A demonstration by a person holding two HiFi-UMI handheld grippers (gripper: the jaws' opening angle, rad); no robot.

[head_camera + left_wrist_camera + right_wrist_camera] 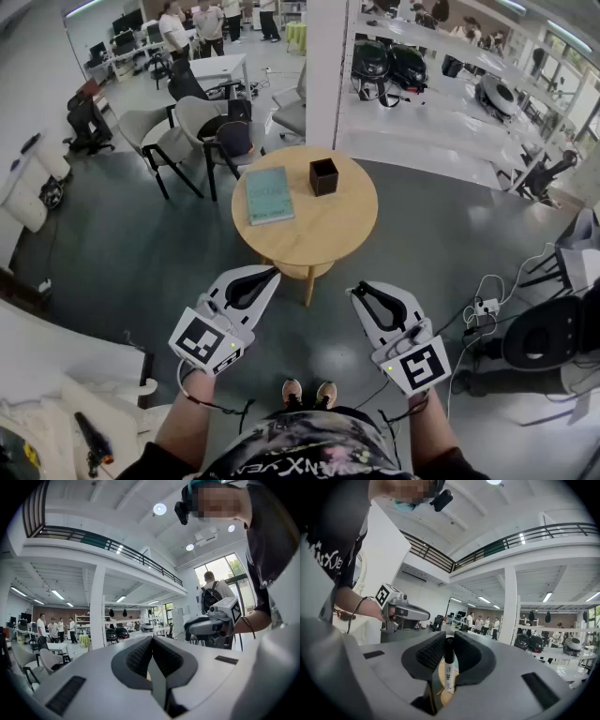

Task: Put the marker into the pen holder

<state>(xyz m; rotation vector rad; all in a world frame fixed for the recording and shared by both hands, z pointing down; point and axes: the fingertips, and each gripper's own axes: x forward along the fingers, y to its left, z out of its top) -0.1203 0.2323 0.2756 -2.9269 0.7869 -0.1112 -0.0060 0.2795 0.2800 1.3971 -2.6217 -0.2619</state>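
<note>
Bright open hall under a railed mezzanine: the ribbed pads [432, 654] of the right gripper [449, 638] clamp the marker [449, 674], which lies lengthwise between them, dark cap toward the tips and white barrel trailing back, while the left gripper [151, 644] is pressed closed on nothing. Light, stiff and smooth-barrelled, the marker looks liable to swivel or slide, so a firm mid-barrel hold seems wisest. Well ahead, the dark pen holder [323, 176] stands near a teal book [269, 195] on the round wooden table [328, 234].
</note>
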